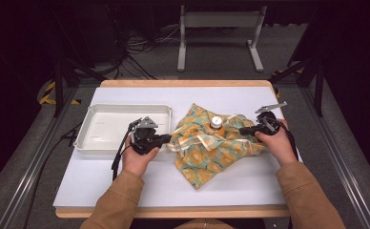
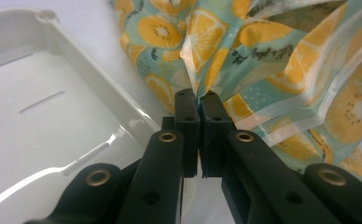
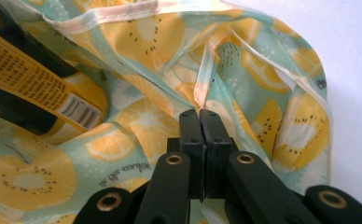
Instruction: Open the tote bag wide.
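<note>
Presently, a fruit-print fabric bag (image 1: 211, 150) at table centre is pinched at opposite edges: left gripper (image 2: 197, 100) and right gripper (image 3: 199, 114), jaws closed on cloth. Inside, a bottle (image 1: 216, 122) is seen. Beyond left, white tray (image 1: 102, 140). Step judged: opening the bag; spreading apart is called for next.

The crumpled fruit-print bag (image 1: 211, 143) fills the table's (image 1: 250, 186) middle, a capped bottle (image 1: 216, 122) poking up through it. The white tray (image 1: 95, 143) blocks the left, just beside the bag. Bare surface lies open along the near edge and far right.
</note>
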Action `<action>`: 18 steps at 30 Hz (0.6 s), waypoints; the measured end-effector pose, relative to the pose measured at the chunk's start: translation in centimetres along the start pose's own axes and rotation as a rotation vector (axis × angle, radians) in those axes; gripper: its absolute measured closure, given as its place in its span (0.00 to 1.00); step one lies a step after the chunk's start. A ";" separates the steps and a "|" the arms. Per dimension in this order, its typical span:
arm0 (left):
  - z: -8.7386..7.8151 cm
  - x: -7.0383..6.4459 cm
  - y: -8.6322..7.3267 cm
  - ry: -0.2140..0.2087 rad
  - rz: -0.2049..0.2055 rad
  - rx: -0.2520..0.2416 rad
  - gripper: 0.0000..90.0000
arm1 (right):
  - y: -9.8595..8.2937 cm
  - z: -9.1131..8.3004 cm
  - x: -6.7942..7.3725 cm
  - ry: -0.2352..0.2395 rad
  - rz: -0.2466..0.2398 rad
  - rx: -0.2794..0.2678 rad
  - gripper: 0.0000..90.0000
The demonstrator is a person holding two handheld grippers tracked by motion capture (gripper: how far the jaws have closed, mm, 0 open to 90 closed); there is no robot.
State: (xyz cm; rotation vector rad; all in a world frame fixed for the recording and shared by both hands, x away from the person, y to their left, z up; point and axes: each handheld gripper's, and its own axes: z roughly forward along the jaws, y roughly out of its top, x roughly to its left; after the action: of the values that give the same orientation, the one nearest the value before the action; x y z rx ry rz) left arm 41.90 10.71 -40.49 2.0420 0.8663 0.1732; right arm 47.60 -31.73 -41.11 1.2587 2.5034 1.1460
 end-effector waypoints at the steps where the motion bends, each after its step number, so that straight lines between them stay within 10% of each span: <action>1: 0.1 -0.2 -0.1 -0.001 0.004 0.008 0.97 | -0.1 0.0 -0.1 -0.002 0.002 0.001 0.99; 18: 1.4 -1.6 -1.0 -0.024 0.049 0.078 0.94 | -0.2 -0.4 0.6 -0.034 -0.017 -0.007 0.91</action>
State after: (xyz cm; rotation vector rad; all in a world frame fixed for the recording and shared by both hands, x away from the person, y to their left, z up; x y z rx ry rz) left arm 40.76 9.14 -41.77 2.1349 0.8204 0.1440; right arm 46.94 -31.64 -40.86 1.2423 2.4788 1.1195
